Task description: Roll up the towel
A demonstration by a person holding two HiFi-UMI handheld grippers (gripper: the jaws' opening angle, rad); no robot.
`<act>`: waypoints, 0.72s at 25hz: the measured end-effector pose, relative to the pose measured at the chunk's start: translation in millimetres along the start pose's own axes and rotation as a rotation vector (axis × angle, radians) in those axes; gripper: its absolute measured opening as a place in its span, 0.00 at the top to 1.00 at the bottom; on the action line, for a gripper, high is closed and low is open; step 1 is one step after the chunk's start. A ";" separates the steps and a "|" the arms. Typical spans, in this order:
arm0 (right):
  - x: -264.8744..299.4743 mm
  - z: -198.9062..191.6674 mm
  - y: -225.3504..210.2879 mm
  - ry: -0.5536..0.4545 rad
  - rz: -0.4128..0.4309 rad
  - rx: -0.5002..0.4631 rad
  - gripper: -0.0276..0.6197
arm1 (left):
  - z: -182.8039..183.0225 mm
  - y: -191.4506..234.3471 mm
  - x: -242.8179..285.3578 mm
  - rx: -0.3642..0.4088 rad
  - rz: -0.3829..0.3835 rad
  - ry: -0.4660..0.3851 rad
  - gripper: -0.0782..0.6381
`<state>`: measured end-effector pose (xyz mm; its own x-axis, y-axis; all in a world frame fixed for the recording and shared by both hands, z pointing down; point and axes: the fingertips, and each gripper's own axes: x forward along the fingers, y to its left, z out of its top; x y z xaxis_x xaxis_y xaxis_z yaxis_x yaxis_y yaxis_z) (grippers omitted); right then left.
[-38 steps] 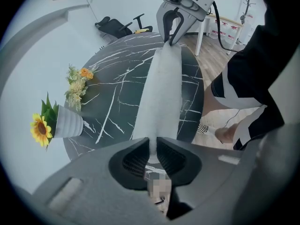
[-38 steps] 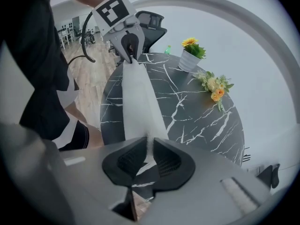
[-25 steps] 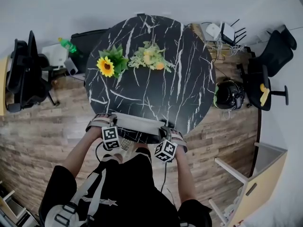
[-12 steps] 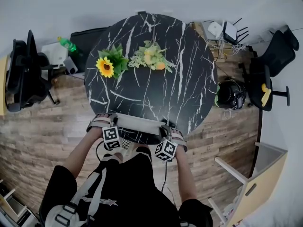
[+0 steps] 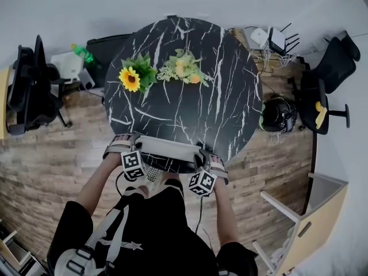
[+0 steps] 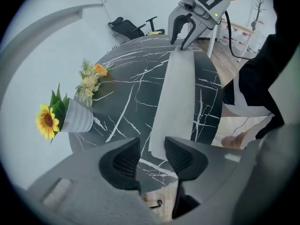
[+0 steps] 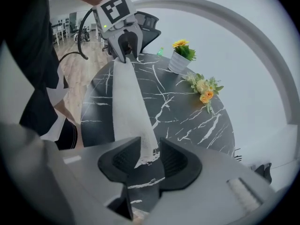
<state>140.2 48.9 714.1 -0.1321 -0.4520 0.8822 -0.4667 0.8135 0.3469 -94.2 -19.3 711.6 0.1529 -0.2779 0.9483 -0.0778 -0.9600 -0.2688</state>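
Observation:
A pale towel (image 5: pixel 167 150), folded into a long narrow strip, lies flat along the near edge of the round black marble table (image 5: pixel 218 96). My left gripper (image 5: pixel 134 153) stands at its left end and my right gripper (image 5: pixel 202 160) at its right end. In the left gripper view the left gripper (image 6: pixel 152 150) has just been opening; the towel (image 6: pixel 176 95) end lies just beyond the parted pads, untouched. The right gripper (image 7: pixel 149 154) has also just been opening; the towel (image 7: pixel 129 102) corner lies in the gap, not pinched. Each gripper shows in the other's view at the strip's far end.
A sunflower in a white pot (image 5: pixel 130 79) and a loose bunch of flowers (image 5: pixel 181 69) lie on the table's far half. Office chairs (image 5: pixel 29 91), a green bottle (image 5: pixel 83 54), a helmet (image 5: pixel 279 115) and a shelf unit (image 5: pixel 310 223) stand around on the wooden floor.
Both hands stay at the towel's ends; the marker cubes have shifted only slightly towards the table. The towel lies as before.

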 end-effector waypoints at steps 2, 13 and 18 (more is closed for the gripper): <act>-6.5 1.4 1.4 -0.007 -0.012 -0.004 0.75 | -1.7 -2.1 -4.6 0.000 0.006 -0.007 0.63; -13.1 5.6 43.5 -0.020 0.053 -0.031 0.74 | -6.6 -44.1 -12.3 0.050 -0.049 0.001 0.62; -1.9 -3.1 51.3 0.005 0.081 -0.055 0.73 | -7.2 -47.3 -1.6 0.052 -0.037 0.011 0.63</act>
<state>119.2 92.6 731.2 -0.1628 -0.3818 0.9098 -0.4061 0.8663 0.2909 -97.8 26.9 724.0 0.1441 -0.2422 0.9595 -0.0213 -0.9701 -0.2417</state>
